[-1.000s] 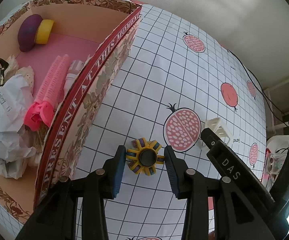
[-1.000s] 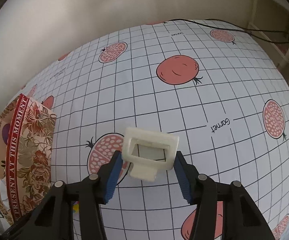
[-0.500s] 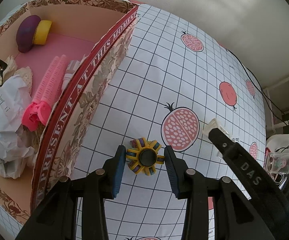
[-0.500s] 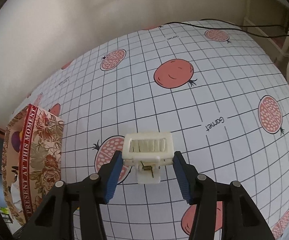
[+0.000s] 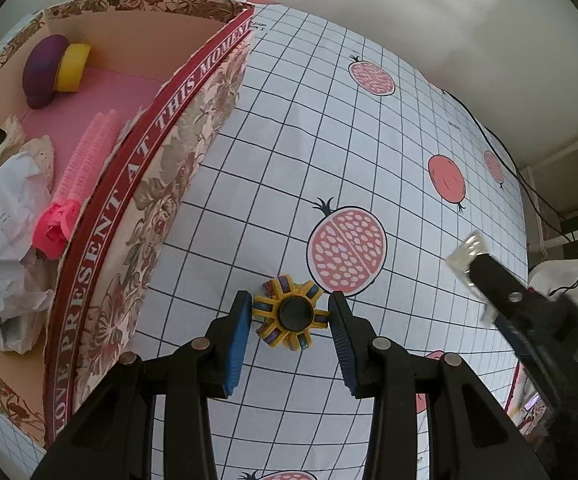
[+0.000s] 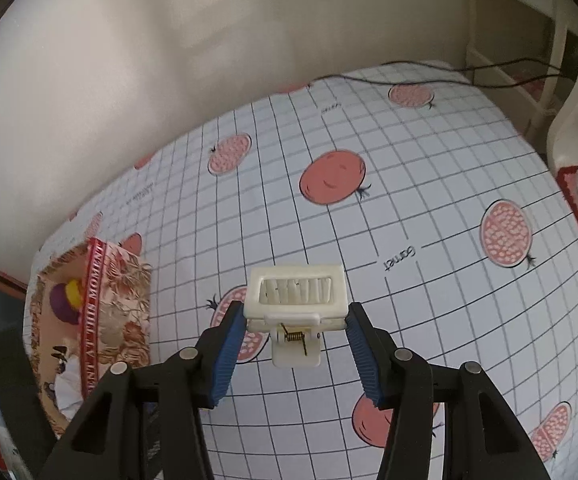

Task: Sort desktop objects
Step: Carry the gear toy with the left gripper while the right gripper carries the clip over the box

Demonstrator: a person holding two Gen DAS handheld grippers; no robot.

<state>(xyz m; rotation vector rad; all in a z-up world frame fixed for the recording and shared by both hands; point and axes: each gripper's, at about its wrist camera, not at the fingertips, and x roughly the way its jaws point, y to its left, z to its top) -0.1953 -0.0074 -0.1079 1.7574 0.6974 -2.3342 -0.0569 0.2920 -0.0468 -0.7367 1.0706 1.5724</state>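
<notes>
A yellow spinner toy (image 5: 293,312) with a black hub sits between the blue pads of my left gripper (image 5: 289,314), which is shut on it just over the checked tablecloth. My right gripper (image 6: 295,320) is shut on a white plastic clip (image 6: 297,292) and holds it well above the cloth. The left wrist view shows that gripper (image 5: 529,320) blurred at the right, with the clip (image 5: 467,256) at its tip. A floral gift box (image 5: 149,140) with a red lettered band stands open on the left. It appears again in the right wrist view as the box (image 6: 117,300).
Inside the box lie a purple and yellow object (image 5: 53,68), pink hair rollers (image 5: 85,160) and crumpled white paper (image 5: 1,216). A black cable (image 6: 449,70) runs along the table's far edge. A white chair (image 6: 569,120) stands off the right side.
My right gripper has risen with the white clip, so the cloth looks farther away beneath it. In the left wrist view it has swung out to the right. The left gripper stays put.
</notes>
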